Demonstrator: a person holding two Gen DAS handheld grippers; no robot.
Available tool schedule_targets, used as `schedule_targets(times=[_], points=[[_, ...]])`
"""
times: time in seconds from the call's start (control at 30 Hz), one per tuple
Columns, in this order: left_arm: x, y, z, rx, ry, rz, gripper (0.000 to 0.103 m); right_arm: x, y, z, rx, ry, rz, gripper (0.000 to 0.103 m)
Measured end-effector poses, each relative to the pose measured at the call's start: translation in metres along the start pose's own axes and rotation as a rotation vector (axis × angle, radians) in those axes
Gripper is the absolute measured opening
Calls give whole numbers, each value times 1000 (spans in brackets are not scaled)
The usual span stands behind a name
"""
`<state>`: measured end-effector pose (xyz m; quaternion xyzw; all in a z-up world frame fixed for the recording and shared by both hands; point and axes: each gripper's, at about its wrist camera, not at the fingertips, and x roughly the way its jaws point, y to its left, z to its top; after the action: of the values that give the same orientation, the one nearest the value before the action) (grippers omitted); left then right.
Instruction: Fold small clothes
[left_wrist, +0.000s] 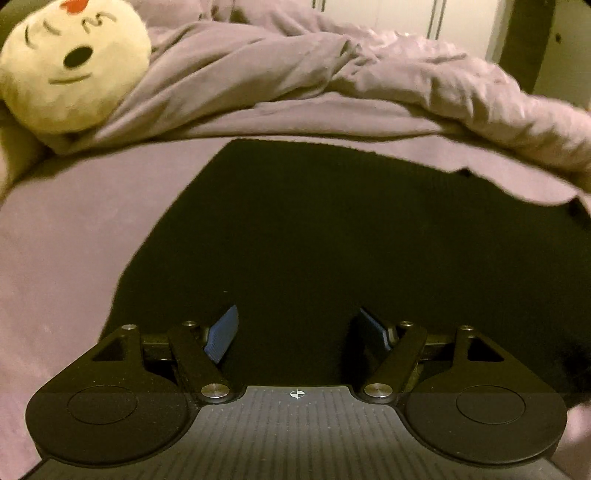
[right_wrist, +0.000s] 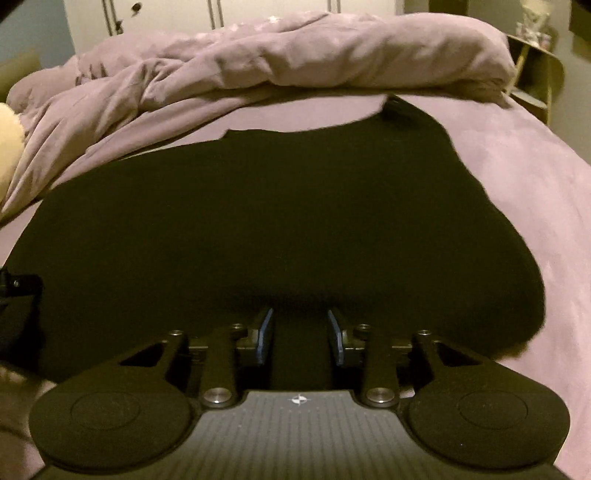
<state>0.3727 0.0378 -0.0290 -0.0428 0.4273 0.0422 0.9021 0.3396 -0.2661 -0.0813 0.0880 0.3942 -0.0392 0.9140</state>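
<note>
A black garment (left_wrist: 314, 229) lies spread flat on the mauve bed sheet (left_wrist: 66, 240). It also fills the middle of the right wrist view (right_wrist: 258, 221). My left gripper (left_wrist: 297, 325) is open, its blue pads (left_wrist: 223, 334) wide apart over the garment's near edge, holding nothing. My right gripper (right_wrist: 300, 332) is open with a narrower gap, blue pads (right_wrist: 266, 334) just above the garment's near edge, nothing between them. The left gripper's body shows at the left edge of the right wrist view (right_wrist: 16, 314).
A crumpled mauve duvet (left_wrist: 332, 81) is heaped along the far side of the bed, also in the right wrist view (right_wrist: 295, 55). A cream plush toy with a face (left_wrist: 74, 66) lies far left. White wardrobe doors (right_wrist: 258, 7) stand behind. A small shelf (right_wrist: 535, 62) stands far right.
</note>
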Motion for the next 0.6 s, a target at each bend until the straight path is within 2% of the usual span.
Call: schedule_targets(times=[0.1, 0.2, 0.3, 0.33, 0.4, 0.47, 0.6], points=[[-3, 11, -4, -18, -3, -7, 76, -11, -38, 1, 133, 7, -80, 27], [-10, 22, -5, -35, 0, 37, 77, -24, -80, 1, 304, 7, -121, 27], [-21, 42, -11, -130, 12, -3, 77, -30, -109, -7, 499, 18, -65, 31], [-25, 45, -14, -152, 17, -20, 77, -30, -114, -10, 534, 21, -70, 37], [-32, 47, -19, -167, 25, -36, 77, -30, -125, -18, 622, 13, -39, 38], [-35, 45, -24, -178, 48, -43, 77, -27, -134, -28, 728, 6, 32, 38], [-37, 42, -36, -221, 114, -40, 77, -18, -143, -31, 822, -33, 72, 38]])
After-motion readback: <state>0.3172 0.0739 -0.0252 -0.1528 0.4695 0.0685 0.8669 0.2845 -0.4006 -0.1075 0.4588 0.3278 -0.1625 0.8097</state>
